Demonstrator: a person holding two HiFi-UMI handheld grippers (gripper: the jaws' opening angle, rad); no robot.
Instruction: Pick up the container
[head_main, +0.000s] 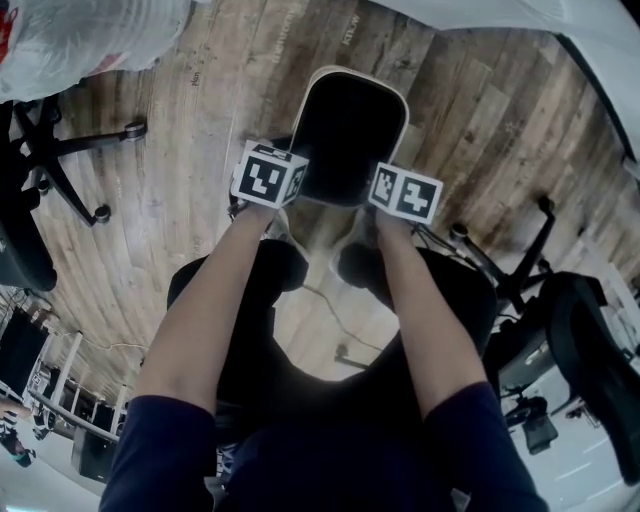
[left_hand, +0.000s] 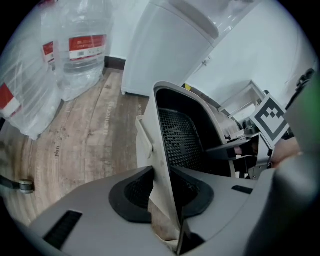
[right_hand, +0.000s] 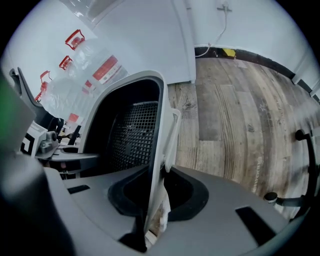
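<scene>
The container (head_main: 345, 130) is a white bin with a black mesh inside, standing on the wood floor in front of me in the head view. My left gripper (head_main: 283, 205) sits at its near left rim and my right gripper (head_main: 372, 212) at its near right rim, each under its marker cube. In the left gripper view the container's white side wall (left_hand: 162, 165) runs between the pads of the left gripper (left_hand: 162, 200), which press on it. The right gripper view shows the same: the container's rim (right_hand: 157, 135) is pinched between the pads of the right gripper (right_hand: 155, 197).
Large water bottles (left_hand: 82, 50) in plastic stand at the wall beside a white cabinet (left_hand: 165, 45). Office chair bases with castors stand to the left (head_main: 75, 150) and right (head_main: 520, 270). A cable (head_main: 330, 305) lies on the floor near my feet.
</scene>
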